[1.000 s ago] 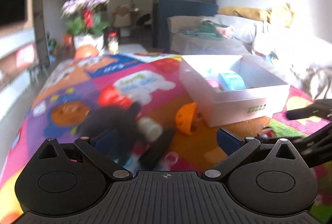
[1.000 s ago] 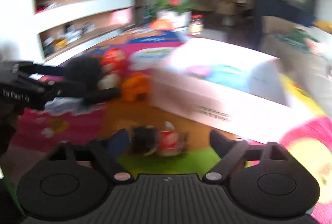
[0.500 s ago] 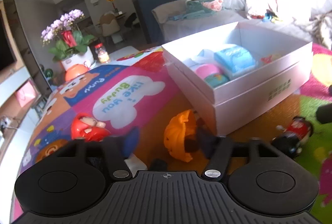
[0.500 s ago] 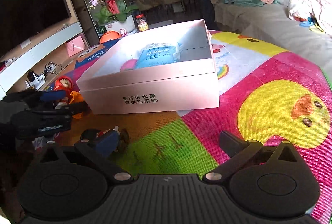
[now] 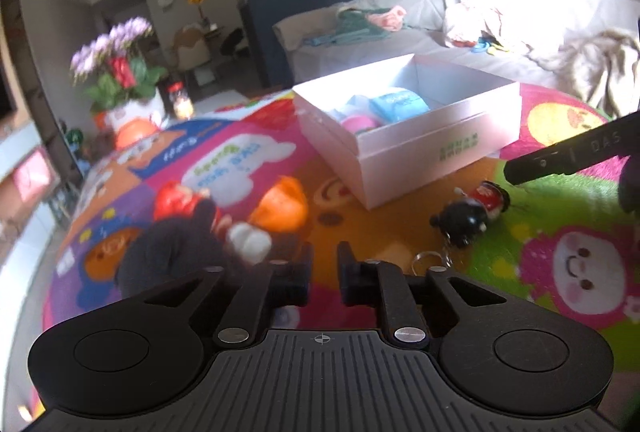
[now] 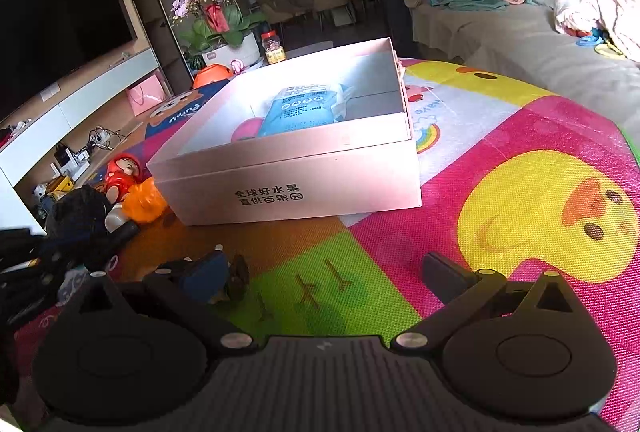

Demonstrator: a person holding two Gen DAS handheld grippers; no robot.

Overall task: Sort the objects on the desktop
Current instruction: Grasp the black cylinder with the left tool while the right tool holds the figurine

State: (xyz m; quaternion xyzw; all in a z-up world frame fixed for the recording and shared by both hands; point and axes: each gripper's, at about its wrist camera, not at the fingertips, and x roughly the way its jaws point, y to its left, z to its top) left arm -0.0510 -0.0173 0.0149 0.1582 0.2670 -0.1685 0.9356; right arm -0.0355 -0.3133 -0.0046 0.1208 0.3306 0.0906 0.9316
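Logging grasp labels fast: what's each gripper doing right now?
Left gripper: nearly shut, nothing visible between its fingers.
Right gripper: open, holding nothing.

Grey sofa (image 6: 520, 31); TV (image 6: 60, 19); orchids (image 6: 212, 3)

Right tool (image 6: 332, 272) fingers spread wide over play mat (image 6: 520, 159). Pink box (image 6: 288, 187) ahead (blue pouch (image 6: 304, 107) inside). Orange toy (image 6: 146, 201) touches box's left corner. Small dark toy (image 6: 236, 278), possibly figurine, behind left finger.
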